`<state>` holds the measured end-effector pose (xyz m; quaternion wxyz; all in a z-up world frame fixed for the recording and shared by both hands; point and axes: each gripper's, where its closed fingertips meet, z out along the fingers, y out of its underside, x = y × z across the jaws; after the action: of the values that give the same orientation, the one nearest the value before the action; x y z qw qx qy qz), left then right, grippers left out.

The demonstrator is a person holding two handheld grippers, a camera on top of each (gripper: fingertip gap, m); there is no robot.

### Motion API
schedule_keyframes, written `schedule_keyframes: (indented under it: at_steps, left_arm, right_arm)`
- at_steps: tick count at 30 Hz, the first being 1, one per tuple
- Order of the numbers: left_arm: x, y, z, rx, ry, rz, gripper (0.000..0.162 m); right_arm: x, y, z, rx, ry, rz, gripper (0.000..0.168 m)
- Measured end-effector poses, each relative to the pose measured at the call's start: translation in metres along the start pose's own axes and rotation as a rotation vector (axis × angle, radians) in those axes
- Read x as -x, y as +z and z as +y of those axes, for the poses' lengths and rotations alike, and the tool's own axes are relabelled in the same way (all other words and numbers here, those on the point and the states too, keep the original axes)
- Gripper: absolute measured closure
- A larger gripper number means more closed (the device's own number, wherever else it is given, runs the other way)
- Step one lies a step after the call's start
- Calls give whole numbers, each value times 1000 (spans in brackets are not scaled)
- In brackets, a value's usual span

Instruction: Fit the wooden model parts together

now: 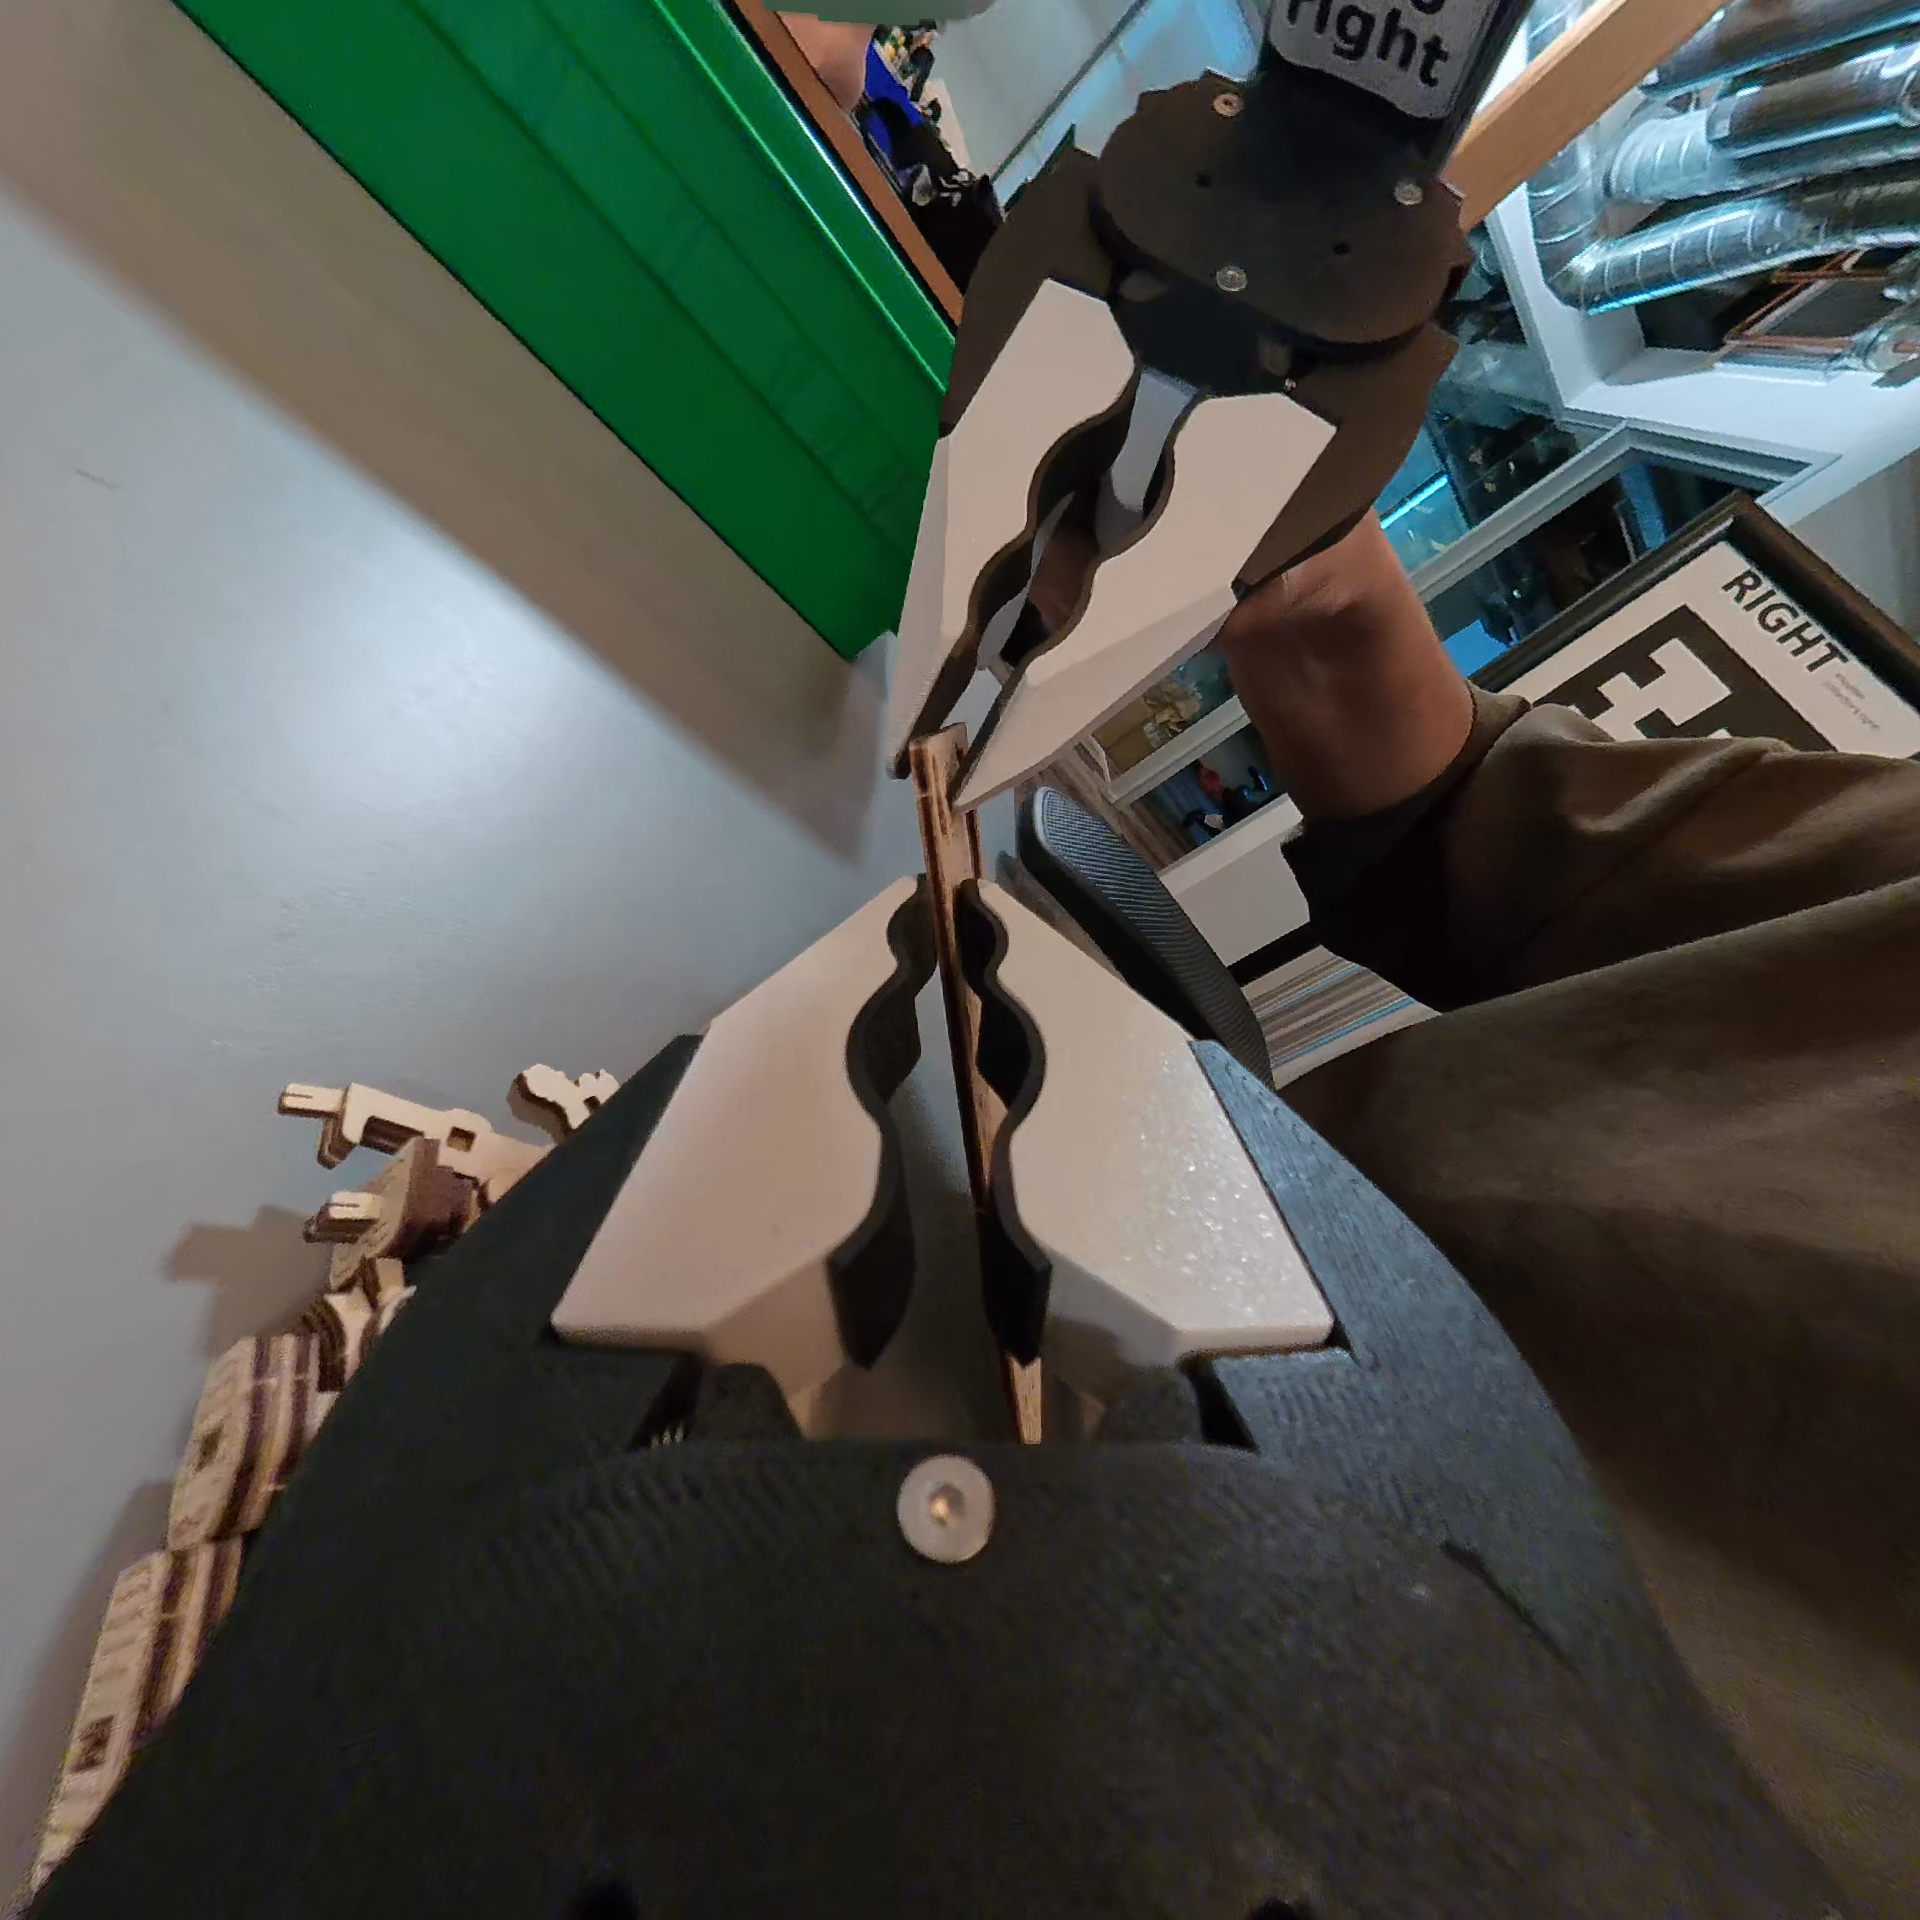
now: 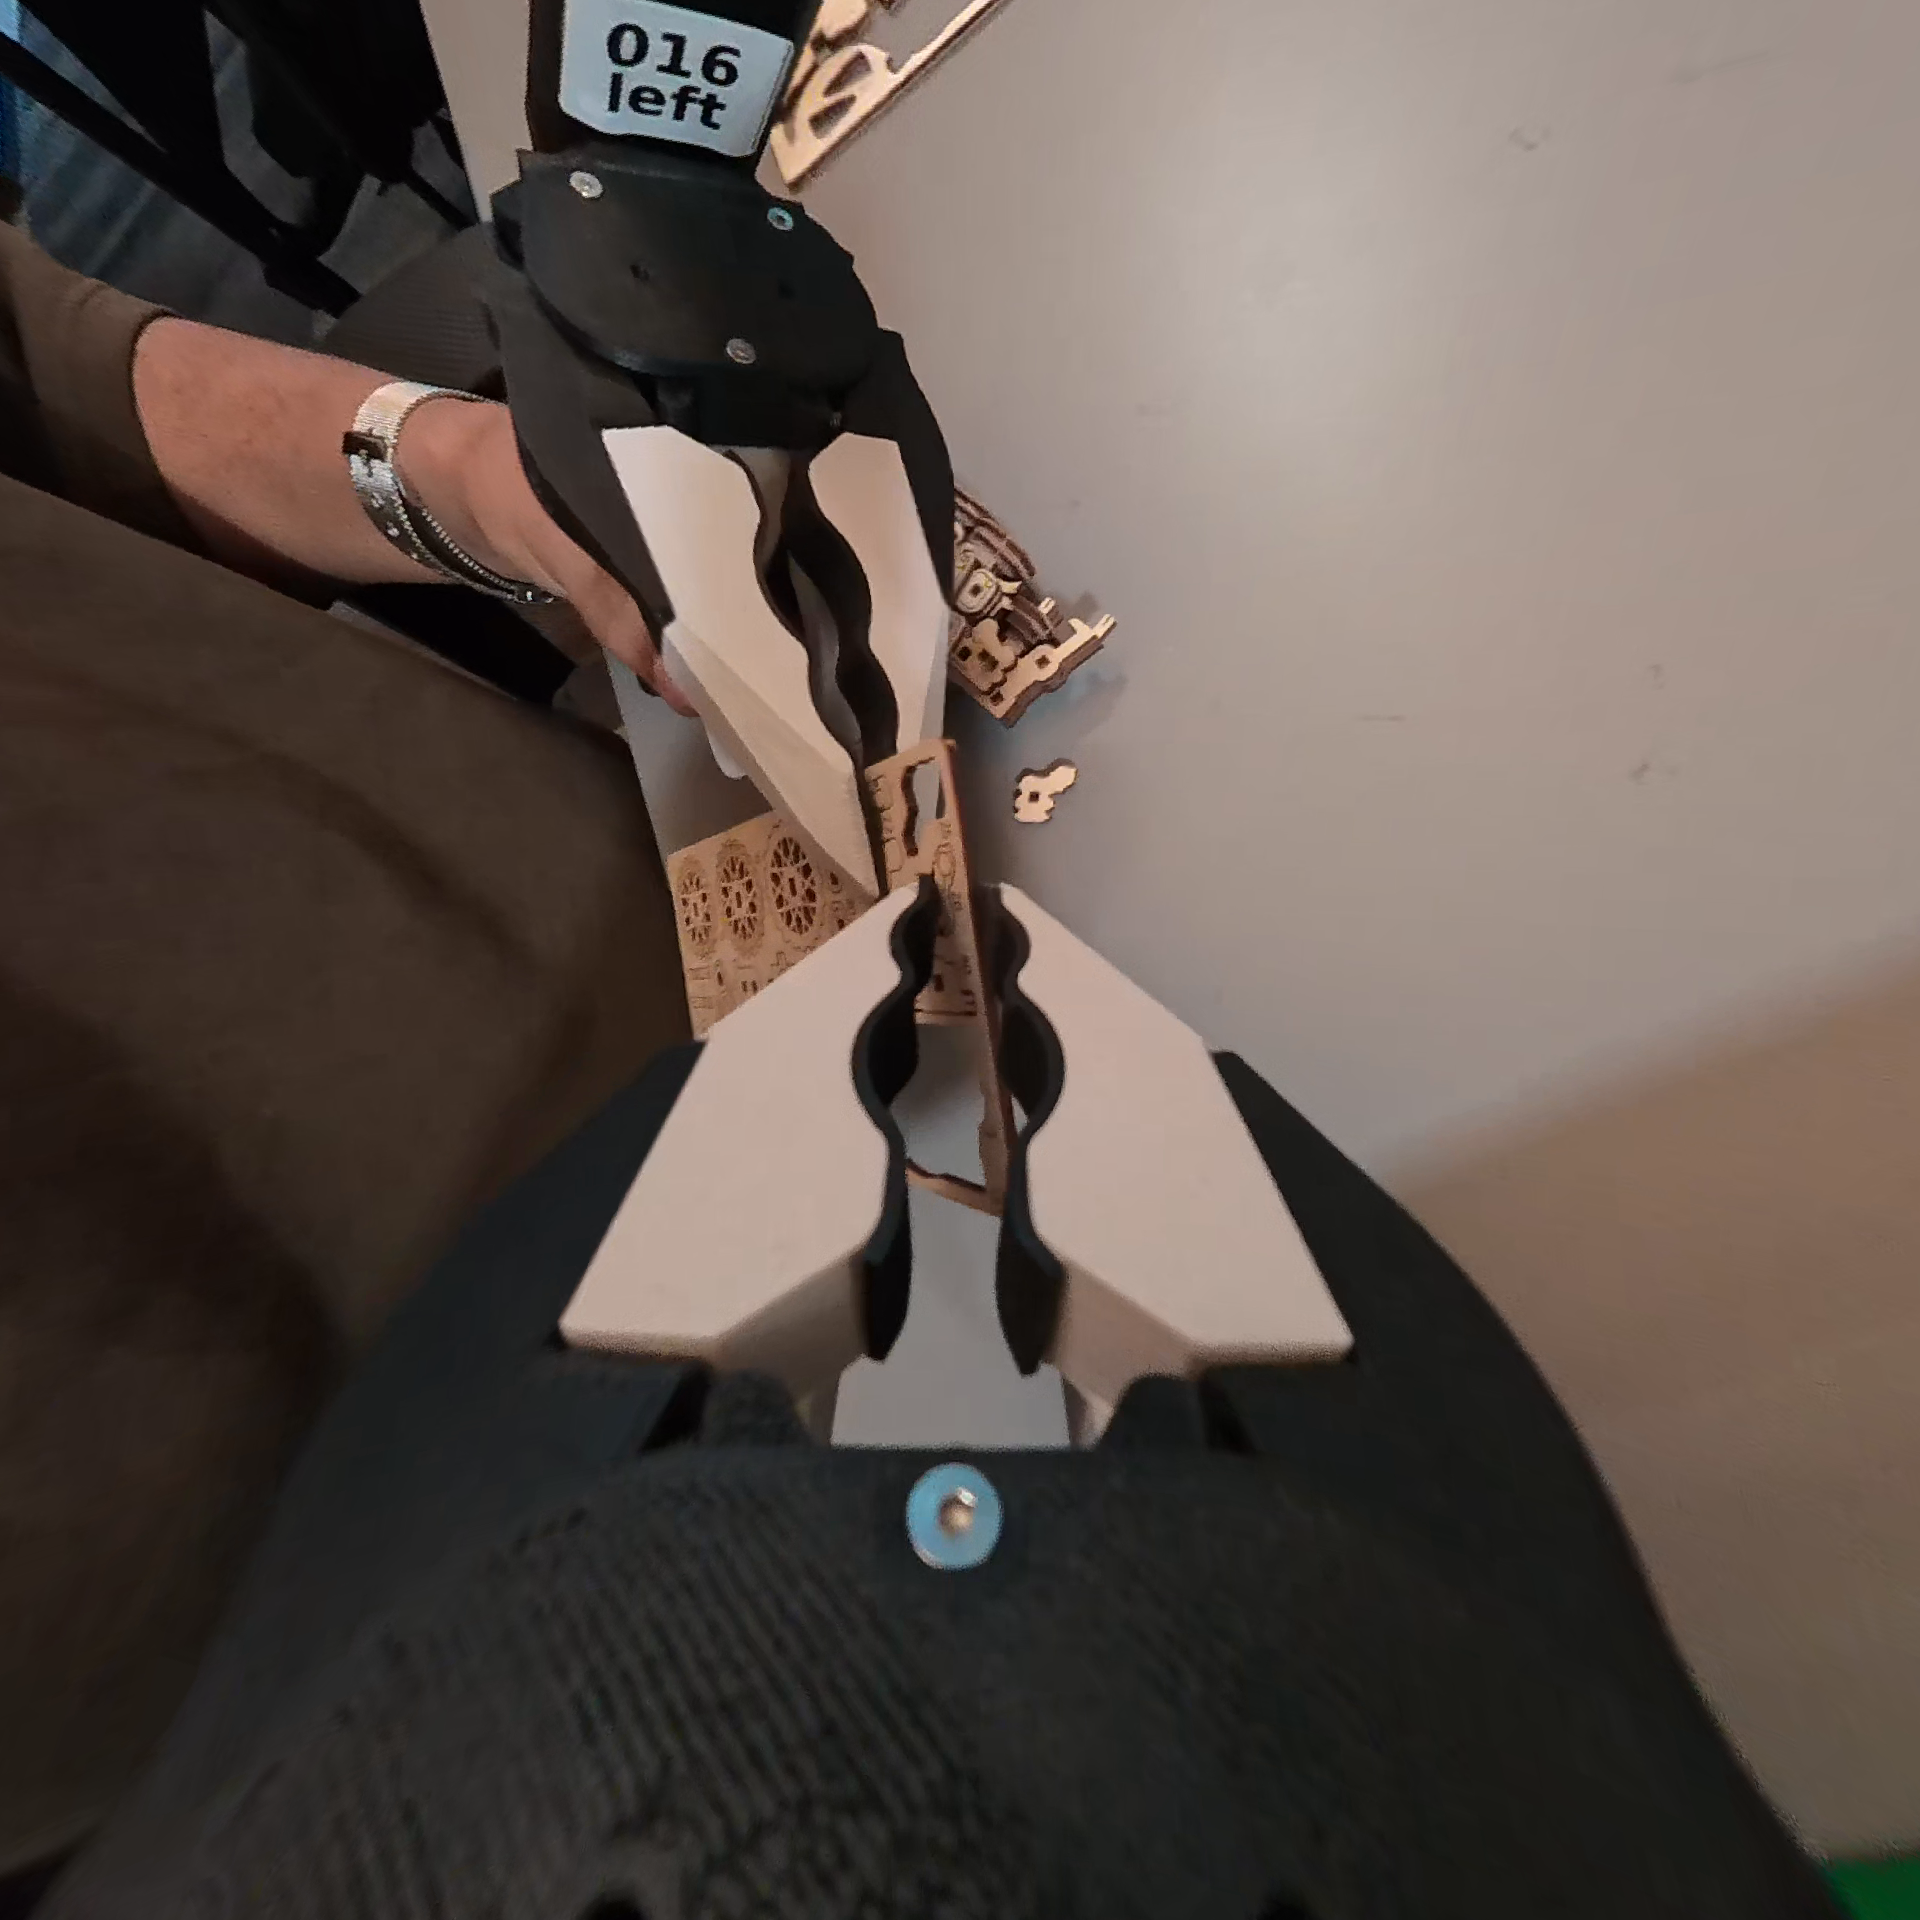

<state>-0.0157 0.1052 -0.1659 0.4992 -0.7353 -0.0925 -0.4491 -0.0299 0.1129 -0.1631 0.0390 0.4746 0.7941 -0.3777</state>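
Observation:
A thin engraved wooden panel [image 1: 940, 831] is held up off the grey table, edge-on in the left wrist view. My left gripper [image 1: 940, 896] is shut on it, and the panel runs back between its white fingers [image 1: 748, 1143]. My right gripper [image 1: 935, 774] comes down from above and is shut on the panel's far end. In the right wrist view the same panel [image 2: 920, 821] runs between my right gripper's tips [image 2: 956, 899], and the left gripper [image 2: 883, 831] pinches its far part. Both grippers face each other tip to tip.
A partly built wooden model [image 1: 395, 1174] lies on the table [image 1: 260, 727] at lower left and shows in the right wrist view [image 2: 997, 623]. A small loose piece [image 2: 1044, 795], an engraved sheet [image 2: 748, 914] and a cut-out sheet [image 2: 862, 83] lie nearby. A green board [image 1: 675, 260] stands behind. My left and right fingertips are right by each other. The small loose piece [image 2: 1044, 795] is about equally far from each gripper, around 8 cm.

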Motion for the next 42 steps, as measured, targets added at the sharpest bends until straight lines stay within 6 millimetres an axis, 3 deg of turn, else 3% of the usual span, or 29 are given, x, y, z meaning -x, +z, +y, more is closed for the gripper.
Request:
schedule_keyframes:
  at_steps: [7,19,26,30,35,42]
  left_arm:
    - [13,4,7,31,-1,-52,158]
    - [4,1,-1,-13,-40,-8,160]
    - [-5,1,-5,-32,-6,29,158]
    - [-24,-11,-22,-99,55,107,149]
    - [-22,-28,-40,-190,52,116,152]
    - [-29,-12,-20,-73,163,93,133]
  right_arm:
    - [-14,10,10,69,-80,139,164]
    - [-12,-2,-1,-48,-16,76,154]
    - [1,-9,1,-57,-7,-16,164]
    - [11,-19,-3,-69,-75,-68,164]
    - [25,-31,-9,-153,-133,-197,166]
    - [46,-39,-16,-257,-136,-370,167]
